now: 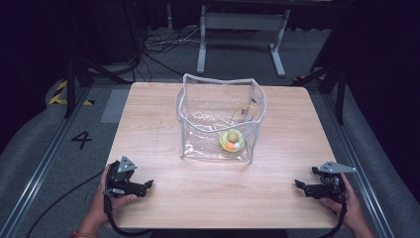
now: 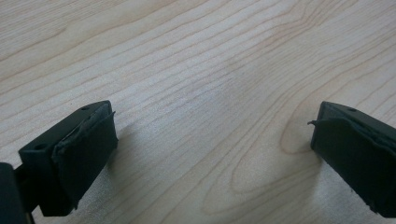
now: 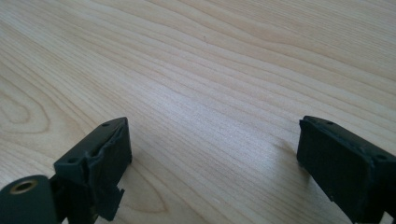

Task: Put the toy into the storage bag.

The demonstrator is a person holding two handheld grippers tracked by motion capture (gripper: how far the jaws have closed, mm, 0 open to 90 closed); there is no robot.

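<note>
Clear bag (image 1: 220,121) stands at desk (image 1: 148,129) centre, yellow ball (image 1: 232,139) inside. I rest my left hand-held gripper (image 1: 147,185) at 7 o'clock, right hand-held gripper (image 1: 298,184) at 5, jaws apart, empty, likely readied for reaching.

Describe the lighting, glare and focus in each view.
High view: the table is brightly lit against dark surroundings, and the clear bag catches pale glare along its rim, softening the yellow ball inside. Left gripper view: sharp wood grain, with soft shadows beside the open left gripper. Right gripper view: the same even light around the open right gripper, its near edges slightly blurred.
</note>
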